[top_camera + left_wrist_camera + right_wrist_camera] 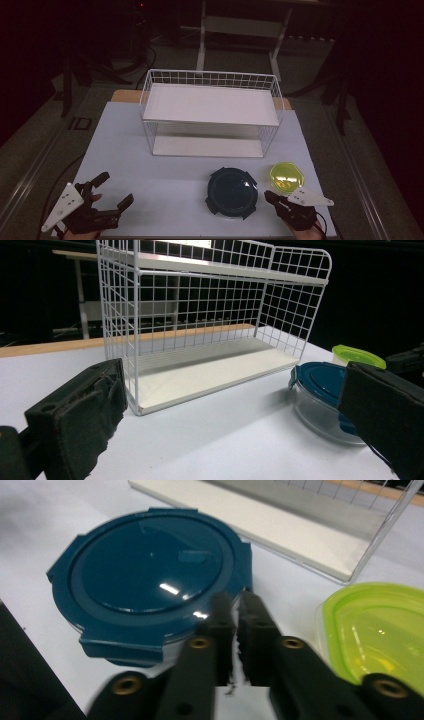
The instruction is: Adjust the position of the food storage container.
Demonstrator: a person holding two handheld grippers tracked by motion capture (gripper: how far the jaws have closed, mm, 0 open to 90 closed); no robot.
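- I read no brand, label or writing on anything in the three views.
- The blue tub (231, 192) is round, with a clear body, a dark blue lid and four clip flaps at the rim. A small raised tab sits on the lid top.
- It stands near the front edge of the table (165, 185), right of centre, in front of the rack (210, 112).
- The green tub (287, 176) stands just beside it to the right, apart from it, close to the table's right edge. Its lid is translucent yellow-green.
- My right gripper (272, 197) sits at the front right corner, tips between the two tubs. In the right gripper view its jaws are pressed together with nothing between them; the tips lie just by the blue lid's rim, and I cannot tell whether they touch it.
- My left gripper (114, 190) rests at the front left corner, jaws spread wide and empty.
- The left gripper view gives the side of the blue tub, showing its clear wall, and the rack's two white shelves inside wire mesh.
- The high view alone shows the floor and frame legs behind the table.
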